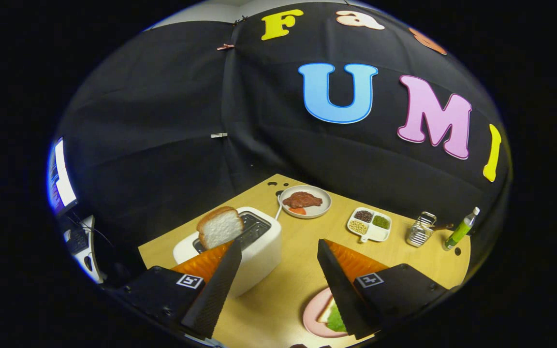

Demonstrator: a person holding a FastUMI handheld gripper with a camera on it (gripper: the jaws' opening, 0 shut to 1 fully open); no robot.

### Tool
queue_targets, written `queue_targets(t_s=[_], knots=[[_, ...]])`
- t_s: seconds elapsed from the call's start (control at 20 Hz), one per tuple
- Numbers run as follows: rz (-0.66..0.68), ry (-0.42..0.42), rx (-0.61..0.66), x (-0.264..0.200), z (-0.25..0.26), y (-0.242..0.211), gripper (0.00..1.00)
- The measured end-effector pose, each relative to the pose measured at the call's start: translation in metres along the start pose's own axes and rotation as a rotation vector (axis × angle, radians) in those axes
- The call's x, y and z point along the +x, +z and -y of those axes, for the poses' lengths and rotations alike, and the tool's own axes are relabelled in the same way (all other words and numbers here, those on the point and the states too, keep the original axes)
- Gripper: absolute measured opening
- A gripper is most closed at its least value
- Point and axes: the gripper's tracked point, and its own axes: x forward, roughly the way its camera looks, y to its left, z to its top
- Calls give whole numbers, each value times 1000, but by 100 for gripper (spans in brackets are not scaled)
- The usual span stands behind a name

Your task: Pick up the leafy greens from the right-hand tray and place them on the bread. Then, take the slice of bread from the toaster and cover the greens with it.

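Note:
A slice of bread (219,226) stands upright in the near slot of a white toaster (260,251), just beyond my left fingertip (230,261). My gripper (279,242) is open wide with nothing between the fingers, and it hovers above the table. Under my right finger, a pink plate (311,319) holds a bread slice (328,313) with leafy greens (336,321) lying on it. The finger hides part of the plate and the greens.
Beyond the toaster, a round plate (322,209) carries a brown meat piece and a red slice. To its right are a white divided tray (376,234) of beans, a small metal rack (419,230) and a green bottle (460,230). A lit screen (61,176) stands off the table's left.

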Motion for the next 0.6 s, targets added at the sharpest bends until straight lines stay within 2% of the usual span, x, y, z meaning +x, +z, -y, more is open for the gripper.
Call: queue_targets(t_s=[0.4, 0.6], knots=[[-34, 87, -28, 46, -87, 7, 98], [-84, 60, -15, 79, -102, -3, 98]])
